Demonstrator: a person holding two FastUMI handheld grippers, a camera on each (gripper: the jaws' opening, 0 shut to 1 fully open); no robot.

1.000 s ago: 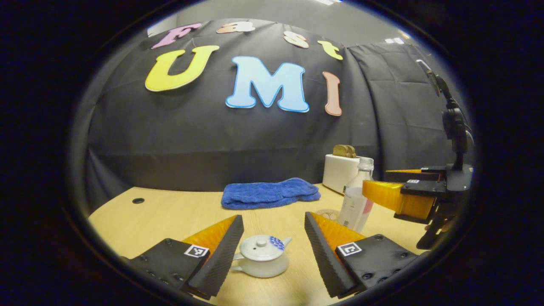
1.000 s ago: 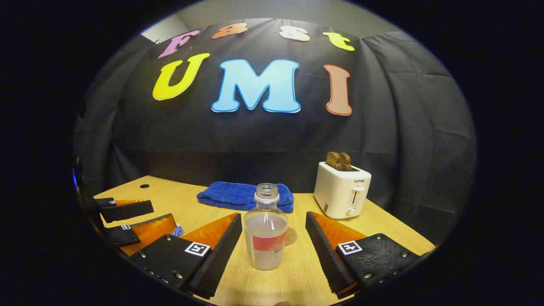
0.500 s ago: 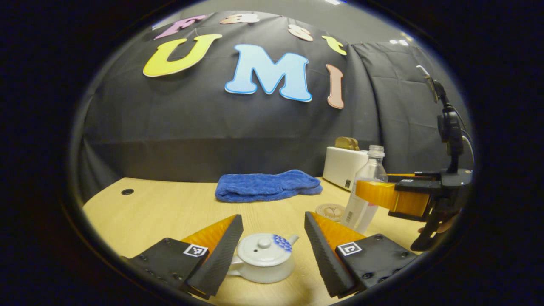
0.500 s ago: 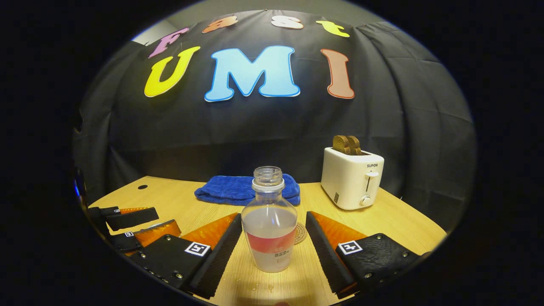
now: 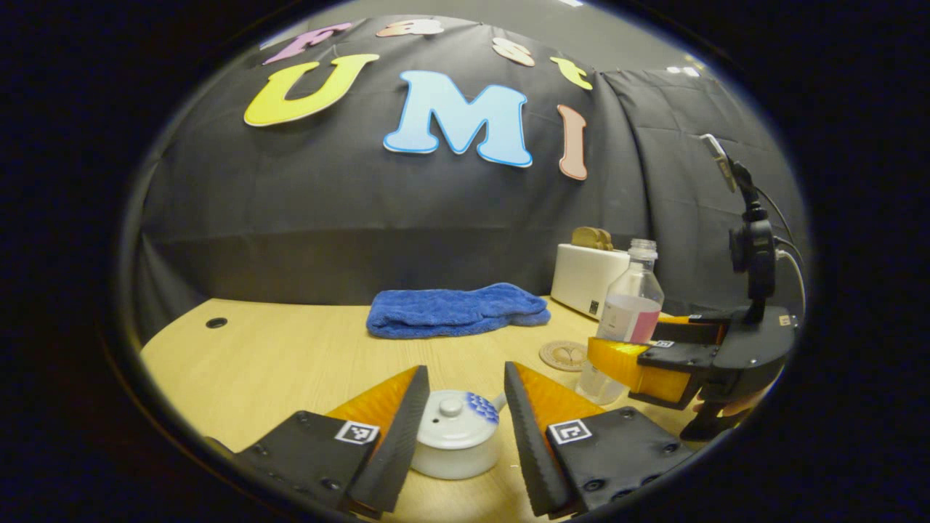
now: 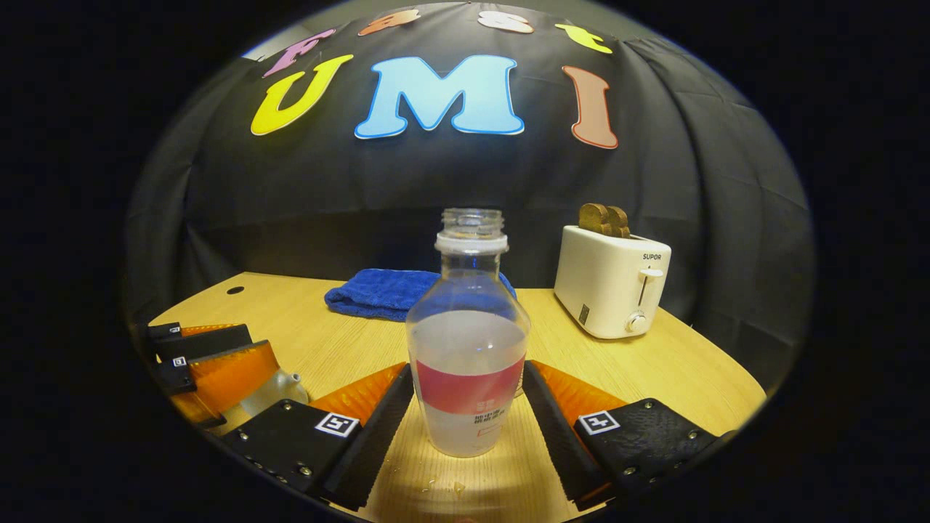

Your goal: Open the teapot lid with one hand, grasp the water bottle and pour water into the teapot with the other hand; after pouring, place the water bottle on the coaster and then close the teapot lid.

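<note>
A small white teapot (image 5: 456, 436) with a blue pattern stands on the table, its lid on. My left gripper (image 5: 463, 383) is open, its fingers close on either side of the teapot, level with the lid. The clear uncapped water bottle (image 6: 467, 349), with a red label and partly full, stands upright between the fingers of my open right gripper (image 6: 468, 372). In the left gripper view the right gripper (image 5: 639, 361) reaches around the bottle (image 5: 629, 312) near its base. A round coaster (image 5: 563, 355) lies just left of the bottle. The left gripper (image 6: 211, 363) and the teapot's spout (image 6: 280, 388) show at the far left.
A white toaster (image 6: 614, 290) with two slices in it stands at the back right. A folded blue towel (image 5: 454, 311) lies at the back middle of the wooden table (image 5: 276, 363). A cable hole (image 5: 216, 322) sits at the far left.
My right gripper has moved forward, so the bottle now stands between its fingers. My left gripper's fingers have narrowed around the teapot.
</note>
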